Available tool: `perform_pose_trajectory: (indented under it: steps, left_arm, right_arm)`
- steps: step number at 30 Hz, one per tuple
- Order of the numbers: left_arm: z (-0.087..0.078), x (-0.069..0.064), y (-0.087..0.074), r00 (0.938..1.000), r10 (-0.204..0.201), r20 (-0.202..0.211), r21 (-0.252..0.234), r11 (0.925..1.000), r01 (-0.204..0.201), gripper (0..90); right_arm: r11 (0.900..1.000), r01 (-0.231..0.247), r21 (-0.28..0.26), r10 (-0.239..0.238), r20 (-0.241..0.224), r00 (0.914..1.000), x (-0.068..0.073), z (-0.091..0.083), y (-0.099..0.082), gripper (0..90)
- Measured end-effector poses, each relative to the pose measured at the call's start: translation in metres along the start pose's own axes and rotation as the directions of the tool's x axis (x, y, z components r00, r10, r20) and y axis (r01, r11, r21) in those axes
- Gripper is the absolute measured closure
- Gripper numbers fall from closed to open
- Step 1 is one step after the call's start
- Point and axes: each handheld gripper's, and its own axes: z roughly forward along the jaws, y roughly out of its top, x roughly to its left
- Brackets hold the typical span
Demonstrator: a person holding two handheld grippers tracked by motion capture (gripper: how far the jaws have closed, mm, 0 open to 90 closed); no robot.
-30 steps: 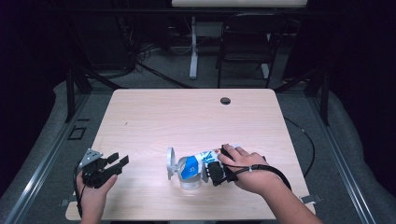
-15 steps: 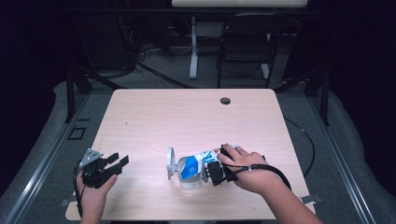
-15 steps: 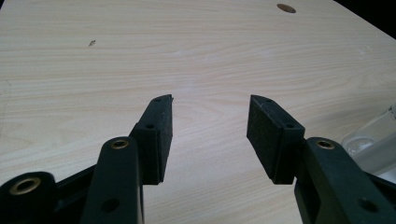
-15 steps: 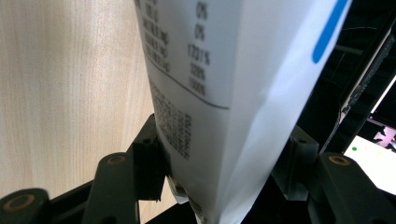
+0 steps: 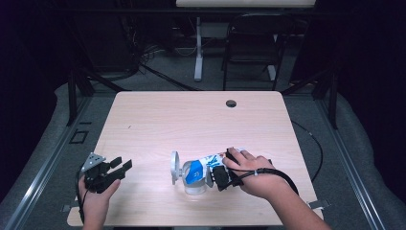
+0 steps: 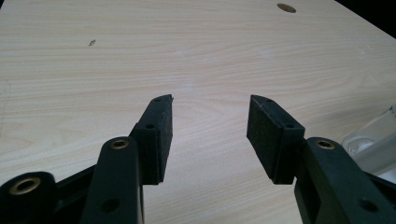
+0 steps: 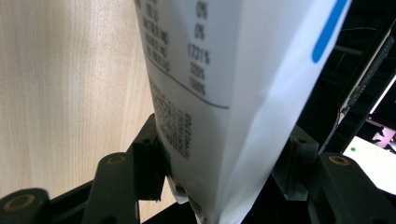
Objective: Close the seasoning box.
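My right gripper [image 5: 214, 174] is shut on a white and blue printed packet [image 5: 195, 170], which lies tilted above a clear container [image 5: 194, 188] near the table's front middle. In the right gripper view the packet [image 7: 233, 60] fills the gap between the jaws of the right gripper [image 7: 224, 135], small print facing me. A pale round piece [image 5: 174, 167] stands at the packet's left end; I cannot tell what it is. My left gripper [image 5: 121, 166] rests at the front left, open and holding nothing. Its jaws [image 6: 210, 109] point across bare wood, with the clear container [image 6: 373, 140] at the right edge.
The light wooden table [image 5: 191, 120] has a dark round hole [image 5: 231, 103] near its far edge, also the hole [image 6: 286, 7] in the left gripper view. A cable [image 5: 306, 143] trails off the right side. Chair and stand legs are on the floor behind the table.
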Motion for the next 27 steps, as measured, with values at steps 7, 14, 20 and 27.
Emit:
perform_pose_trajectory:
  steps: [7, 14, 20, 27]
  left_arm:
    - [0.0005, 0.0003, -0.0005, 1.0, -0.005, 0.0, -0.001, 1.0, 0.005, 51.0]
    - [-0.0002, 0.0007, -0.0003, 1.0, -0.004, -0.001, 0.001, 1.0, 0.004, 51.0]
    - [0.0002, 0.0005, -0.0003, 1.0, -0.003, -0.002, 0.0, 1.0, 0.003, 51.0]
    - [0.0, 0.0007, -0.0004, 1.0, -0.004, -0.002, 0.002, 1.0, 0.004, 51.0]
  right_arm:
    - [0.9999, 0.014, 0.008, -0.014, 0.007, 0.9999, -0.0004, -0.001, 0.0006, 45.1]
    - [0.9998, 0.016, 0.01, -0.016, 0.007, 0.9998, -0.0007, -0.0011, 0.0009, 45.2]
    - [0.9997, 0.02, 0.012, -0.02, 0.007, 0.9998, -0.0011, -0.0013, 0.0012, 45.1]
    - [0.9996, 0.025, 0.01, -0.025, 0.009, 0.9997, -0.0011, -0.0014, 0.001, 45.3]
